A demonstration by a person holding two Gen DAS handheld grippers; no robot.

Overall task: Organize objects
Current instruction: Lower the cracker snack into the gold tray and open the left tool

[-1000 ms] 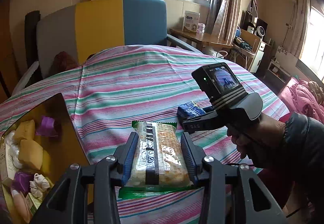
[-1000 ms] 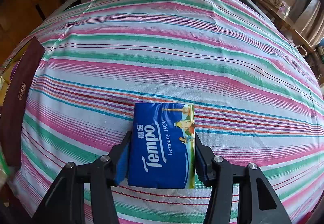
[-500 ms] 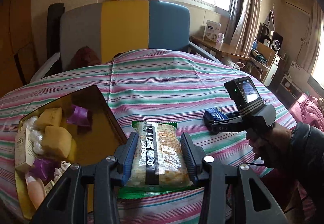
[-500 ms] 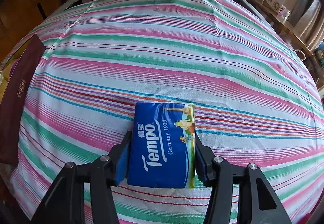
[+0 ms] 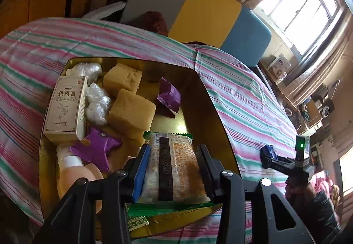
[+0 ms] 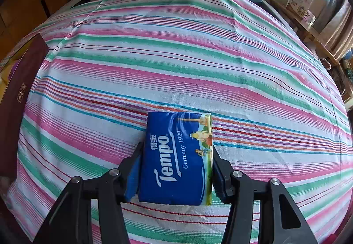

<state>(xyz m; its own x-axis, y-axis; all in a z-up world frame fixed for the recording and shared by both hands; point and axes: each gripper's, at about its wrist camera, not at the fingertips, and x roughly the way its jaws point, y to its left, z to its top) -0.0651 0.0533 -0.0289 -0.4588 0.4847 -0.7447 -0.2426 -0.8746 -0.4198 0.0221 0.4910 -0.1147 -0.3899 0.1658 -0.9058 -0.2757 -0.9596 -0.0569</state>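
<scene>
Gold tray (image 5: 211, 98) on striped cloth (image 5: 242, 98), taken here as landmark. Inside tray, far left: white carton (image 5: 65, 107) with dark lettering, lying flat. Next to carton, toward middle: two white wrapped bundles (image 5: 97, 104). Right of bundles: two yellow sponge blocks (image 5: 131, 111), one behind the other. Below carton, at near left corner of tray: pale bottle (image 5: 75, 175) with purple packet (image 5: 97, 149) lying across its neck. Second purple packet (image 5: 168, 96) right of sponge blocks, near tray's right wall. Above near right part of tray: left gripper (image 5: 172, 169), fingers closed on cracker pack (image 5: 174, 166), pressing both long sides; green sealed ends of pack sticking out front and back. Cannot tell whether pack touches tray floor.

Well right of tray, on open cloth: right gripper (image 6: 176, 160), fingers clamped on blue tissue pack (image 6: 176, 155), held by left and right sides, printed face up, just over the stripes. Tray's dark red outer wall (image 6: 17, 98) visible at far left edge of right wrist view, well apart from tissue pack.
</scene>
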